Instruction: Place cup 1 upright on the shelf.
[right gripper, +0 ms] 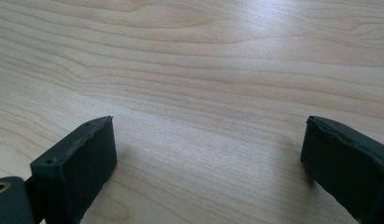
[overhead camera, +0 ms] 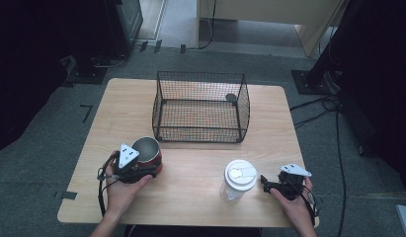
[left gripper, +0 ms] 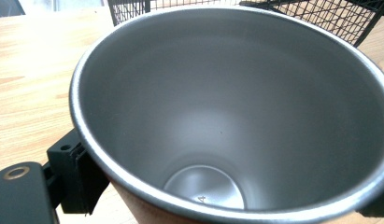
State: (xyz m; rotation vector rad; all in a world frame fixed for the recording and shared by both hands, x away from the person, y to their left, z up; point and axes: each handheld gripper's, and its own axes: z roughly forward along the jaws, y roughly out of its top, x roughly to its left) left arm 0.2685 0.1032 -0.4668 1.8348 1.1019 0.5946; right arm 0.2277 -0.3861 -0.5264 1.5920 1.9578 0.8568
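Observation:
A red cup (overhead camera: 147, 153) with a bare steel inside stands at the front left of the wooden table (overhead camera: 190, 168). My left gripper (overhead camera: 147, 168) is shut on it, a black pad on each side of its wall just under the rim. In the left gripper view the cup (left gripper: 227, 102) is empty, and one finger (left gripper: 75, 179) presses its outer side. At the front right stands a clear tumbler (overhead camera: 238, 180) with a white lid. My right gripper (overhead camera: 267, 184) lies just to its right, apart from it. Its jaws (right gripper: 208, 154) stand wide open over bare wood.
A black wire basket (overhead camera: 198, 134) with an open top stands at the middle back of the table, just beyond the red cup. Bare wood lies between the cup and the tumbler. Cables and dark stands are on the floor to the right and back left.

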